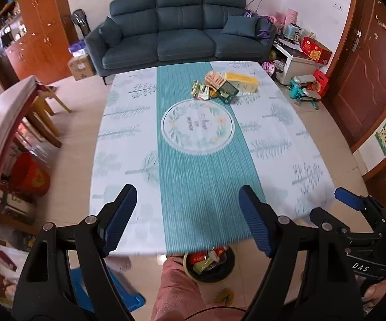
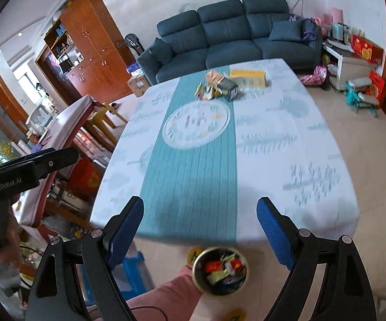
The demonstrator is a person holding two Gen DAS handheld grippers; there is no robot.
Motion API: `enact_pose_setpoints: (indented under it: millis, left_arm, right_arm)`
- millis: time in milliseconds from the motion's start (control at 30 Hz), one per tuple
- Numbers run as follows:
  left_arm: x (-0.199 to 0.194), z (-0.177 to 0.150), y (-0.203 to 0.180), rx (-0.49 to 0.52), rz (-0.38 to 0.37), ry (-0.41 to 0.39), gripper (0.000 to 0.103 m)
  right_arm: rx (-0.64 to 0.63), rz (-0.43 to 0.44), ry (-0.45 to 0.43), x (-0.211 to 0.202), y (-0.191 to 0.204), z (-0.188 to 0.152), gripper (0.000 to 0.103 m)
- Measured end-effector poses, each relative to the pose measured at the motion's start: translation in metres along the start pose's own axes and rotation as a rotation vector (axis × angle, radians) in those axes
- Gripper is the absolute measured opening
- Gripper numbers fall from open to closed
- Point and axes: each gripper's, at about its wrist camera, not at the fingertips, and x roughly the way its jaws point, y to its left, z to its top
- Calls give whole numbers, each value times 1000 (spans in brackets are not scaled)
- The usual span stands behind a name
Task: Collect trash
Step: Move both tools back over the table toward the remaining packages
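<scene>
The trash pile (image 1: 226, 87) sits at the far end of the table (image 1: 128, 144), at about twelve o'clock from both grippers, straddling the right edge of the teal stripe just beyond the round wreath print (image 1: 197, 127). In it I count one long yellow box (image 1: 242, 80), one small dark green box (image 1: 229, 91), and roughly three or four crumpled wrappers (image 1: 202, 89); the overlap makes the wrapper count uncertain. The bin (image 1: 209, 264) stands on the floor at six o'clock, just under the near table edge, one of it, already holding several wrappers too jumbled to count.

The left gripper (image 1: 187, 219) hangs released, jaws spread wide with nothing between them, over the near end of the teal stripe. The right gripper (image 2: 199, 231) is likewise released and empty, at about three o'clock from the left one.

The step in hand looks like reaching out for the next piece. To do it well, I would travel each gripper forward above the cloth rather than dragging across it, then come down on one item at a time. The wrappers at ten o'clock of the pile are the loosest and suit a pinch from above; the yellow box is better taken across its narrow side. Taking the outer pieces first should keep the rest from scattering.

One sofa (image 1: 179, 26) stands beyond the table at twelve o'clock.
</scene>
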Motion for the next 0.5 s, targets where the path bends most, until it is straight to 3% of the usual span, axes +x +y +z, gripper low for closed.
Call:
enact_pose_setpoints:
  millis: [200, 500]
  left_arm:
    - [92, 93, 23, 26, -69, 74, 76]
    - [260, 212, 43, 65, -142, 193, 76]
  right_arm:
    - [20, -70, -11, 56, -7, 81, 88]
    - [10, -169, 35, 197, -21, 215, 88]
